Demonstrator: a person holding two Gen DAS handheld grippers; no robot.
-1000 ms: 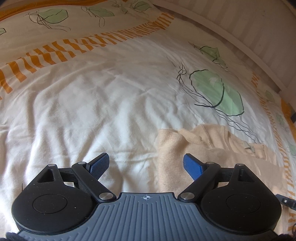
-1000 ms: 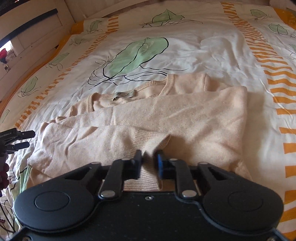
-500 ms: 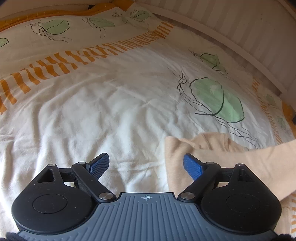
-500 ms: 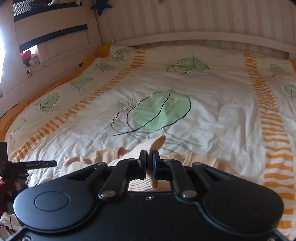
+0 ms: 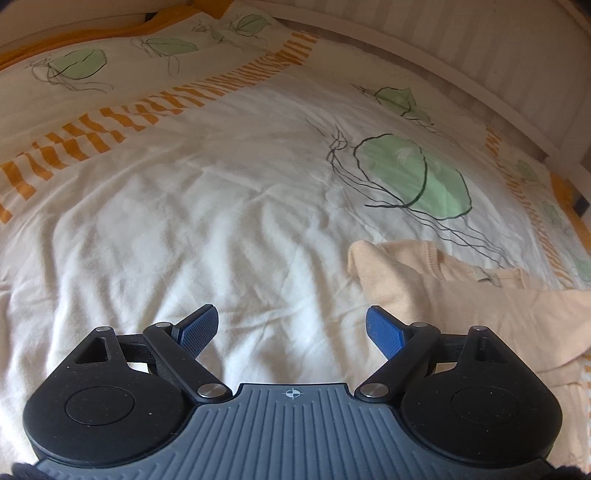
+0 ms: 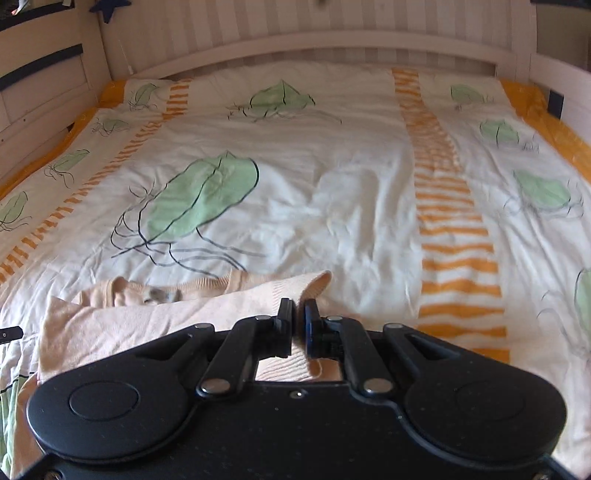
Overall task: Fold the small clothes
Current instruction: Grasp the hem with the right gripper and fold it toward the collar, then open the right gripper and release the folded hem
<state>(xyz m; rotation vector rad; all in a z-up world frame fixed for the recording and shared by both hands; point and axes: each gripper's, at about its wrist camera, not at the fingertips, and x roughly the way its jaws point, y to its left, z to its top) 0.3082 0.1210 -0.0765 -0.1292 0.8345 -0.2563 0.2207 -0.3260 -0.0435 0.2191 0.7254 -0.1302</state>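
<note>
A small cream knit sweater lies on the bed at the right of the left wrist view, collar away from me. My left gripper is open and empty over bare duvet, its right finger close beside the sweater's left edge. In the right wrist view my right gripper is shut on a ribbed edge of the sweater and holds that part lifted, folded towards the collar. The cloth under the gripper body is hidden.
The bed has a white duvet with green leaf prints and orange striped bands. A white slatted headboard stands at the far end, and bed rails run along the left and right sides.
My right gripper has lifted the sweater's ribbed edge and carried it forward towards the collar. The left gripper stayed open and drew slightly back from the sweater.
</note>
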